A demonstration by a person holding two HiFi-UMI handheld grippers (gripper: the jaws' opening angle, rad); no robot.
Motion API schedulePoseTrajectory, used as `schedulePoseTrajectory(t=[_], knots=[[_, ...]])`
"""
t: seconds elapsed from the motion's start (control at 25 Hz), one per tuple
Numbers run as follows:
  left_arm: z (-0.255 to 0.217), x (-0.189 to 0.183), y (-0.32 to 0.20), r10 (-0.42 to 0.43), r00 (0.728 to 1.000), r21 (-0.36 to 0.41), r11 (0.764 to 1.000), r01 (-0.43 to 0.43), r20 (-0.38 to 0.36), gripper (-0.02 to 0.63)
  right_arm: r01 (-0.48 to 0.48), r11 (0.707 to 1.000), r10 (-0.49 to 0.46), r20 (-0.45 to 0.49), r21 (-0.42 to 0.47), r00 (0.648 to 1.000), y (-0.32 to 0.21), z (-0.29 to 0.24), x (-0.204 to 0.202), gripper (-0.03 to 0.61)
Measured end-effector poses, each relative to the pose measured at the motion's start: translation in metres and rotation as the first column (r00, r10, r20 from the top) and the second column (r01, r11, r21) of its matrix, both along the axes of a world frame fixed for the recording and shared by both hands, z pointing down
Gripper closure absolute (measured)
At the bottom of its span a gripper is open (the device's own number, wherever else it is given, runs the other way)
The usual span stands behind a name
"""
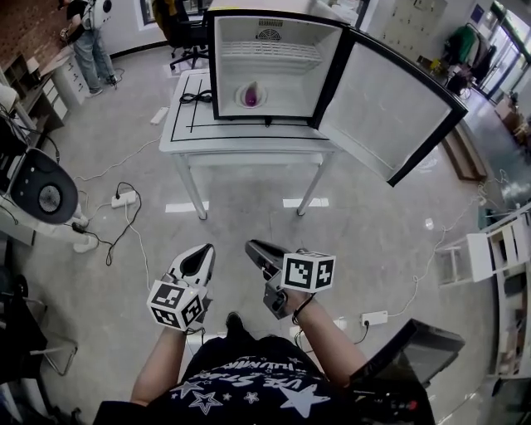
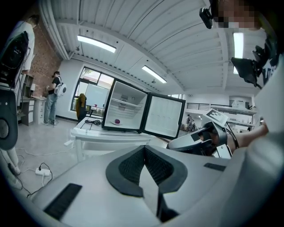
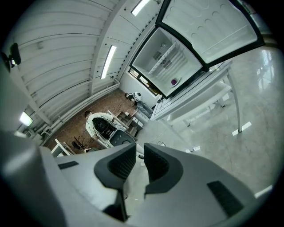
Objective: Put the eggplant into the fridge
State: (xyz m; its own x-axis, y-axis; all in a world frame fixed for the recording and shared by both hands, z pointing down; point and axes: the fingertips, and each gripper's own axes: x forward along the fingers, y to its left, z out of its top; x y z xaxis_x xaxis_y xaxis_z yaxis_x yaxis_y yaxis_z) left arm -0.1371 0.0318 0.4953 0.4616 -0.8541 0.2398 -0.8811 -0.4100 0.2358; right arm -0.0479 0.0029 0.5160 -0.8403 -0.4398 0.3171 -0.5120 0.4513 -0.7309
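A purple eggplant (image 1: 250, 96) lies on a small plate inside the open fridge (image 1: 274, 18), which stands on a white table (image 1: 249, 143). Its door (image 1: 390, 100) is swung wide to the right. The left gripper view shows the eggplant (image 2: 117, 121) far off, and the right gripper view also shows the eggplant (image 3: 173, 81) far off. Both grippers are held low over the floor, well short of the table. My left gripper (image 1: 203, 251) (image 2: 144, 150) is shut and holds nothing. My right gripper (image 1: 252, 246) (image 3: 140, 159) is shut with only a thin slit between its pads, nothing held.
A black cable (image 1: 196, 97) lies on the table left of the fridge. Power strips (image 1: 123, 199) and cords trail over the floor. A white machine (image 1: 37, 195) stands at the left, shelves (image 1: 498, 257) at the right. A person (image 1: 87, 33) and an office chair (image 1: 187, 33) are far back.
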Motion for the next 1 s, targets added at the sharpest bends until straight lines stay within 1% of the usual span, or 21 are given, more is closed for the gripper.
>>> schedulePoseTrajectory(t=[0.24, 0.36, 0.4, 0.44, 0.6, 0.68, 0.76, 1.0], knots=[[-0.006, 0.045, 0.025, 0.021, 1.0, -0.011, 1.0, -0.021, 0.01, 0.604, -0.002, 1.0, 0.002, -0.012, -0.017, 1.0, 0.027, 0.001, 0.042, 0.517], [-0.009, 0.065, 0.038, 0.033, 0.999, -0.01, 0.999, -0.033, 0.014, 0.604, -0.004, 1.0, 0.004, -0.018, -0.012, 1.0, 0.038, -0.002, 0.059, 0.517], [-0.011, 0.071, 0.042, 0.037, 0.999, -0.006, 0.999, -0.037, 0.018, 0.604, -0.007, 1.0, 0.007, -0.019, -0.008, 1.0, 0.041, -0.002, 0.064, 0.533], [-0.012, 0.075, 0.045, 0.039, 0.999, -0.002, 0.999, -0.039, 0.022, 0.604, -0.008, 1.0, 0.008, -0.018, -0.006, 1.0, 0.044, -0.003, 0.067, 0.537], [-0.015, 0.088, 0.06, 0.035, 0.999, 0.012, 0.999, -0.036, 0.035, 0.604, 0.002, 1.0, -0.002, -0.017, -0.001, 1.0, 0.058, -0.002, 0.077, 0.537], [-0.013, 0.093, 0.069, 0.03, 0.999, 0.01, 1.0, -0.03, 0.034, 0.604, 0.009, 1.0, -0.009, -0.006, -0.005, 1.0, 0.067, -0.001, 0.08, 0.571], [-0.012, 0.096, 0.075, 0.023, 0.999, 0.007, 1.0, -0.023, 0.034, 0.604, 0.017, 1.0, -0.017, 0.015, -0.011, 1.0, 0.074, -0.002, 0.083, 0.571], [-0.01, 0.107, 0.089, 0.007, 0.999, -0.003, 1.0, -0.007, 0.033, 0.604, 0.03, 1.0, -0.03, 0.005, -0.007, 1.0, 0.088, -0.001, 0.097, 0.571]])
